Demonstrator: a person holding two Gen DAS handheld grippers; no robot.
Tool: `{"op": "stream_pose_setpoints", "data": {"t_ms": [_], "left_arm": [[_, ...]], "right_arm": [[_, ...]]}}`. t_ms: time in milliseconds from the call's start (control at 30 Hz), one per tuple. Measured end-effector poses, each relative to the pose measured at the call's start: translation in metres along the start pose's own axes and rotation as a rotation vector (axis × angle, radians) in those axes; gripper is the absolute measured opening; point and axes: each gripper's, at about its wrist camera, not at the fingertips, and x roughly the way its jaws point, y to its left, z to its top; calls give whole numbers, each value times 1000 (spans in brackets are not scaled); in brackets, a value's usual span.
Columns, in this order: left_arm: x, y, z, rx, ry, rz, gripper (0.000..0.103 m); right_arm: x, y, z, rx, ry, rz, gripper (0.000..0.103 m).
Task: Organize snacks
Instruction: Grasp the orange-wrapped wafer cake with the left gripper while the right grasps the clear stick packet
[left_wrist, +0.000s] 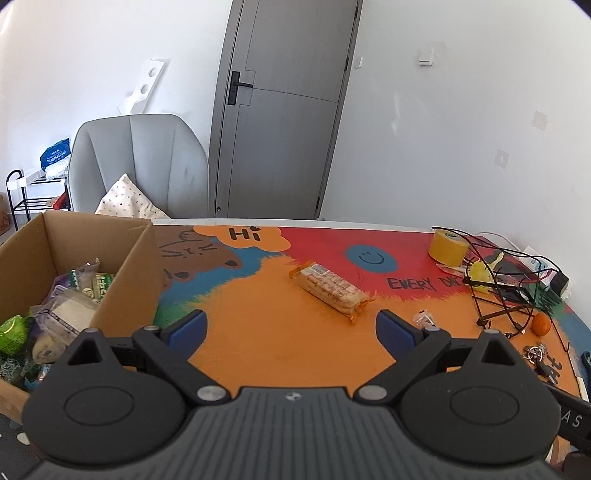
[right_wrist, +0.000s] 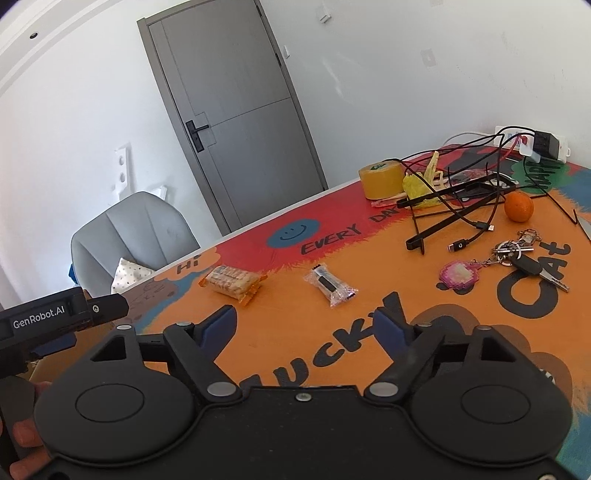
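My left gripper (left_wrist: 291, 328) gapes empty; only its camera shows the snack-filled cardboard box (left_wrist: 122, 266). My right gripper (right_wrist: 304, 326), also open and empty, alone shows keys (right_wrist: 524, 258).

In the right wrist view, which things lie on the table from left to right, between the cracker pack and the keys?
Orange-wrapped cracker pack → clear wrapper with a black bar → pink pixel keychain charm → bunch of keys.
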Motion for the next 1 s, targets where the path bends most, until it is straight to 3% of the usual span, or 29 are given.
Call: {"op": "stream_pose_setpoints", "data": {"t_ms": [433,1000], "left_arm": [[53,-34,11,21,44,12,96],[141,-62,25,30,124,90,96]], "right_arm": [[49,-19,22,-37,51,-9,61],[122,-26,33,-110,183,-4,48]]}}
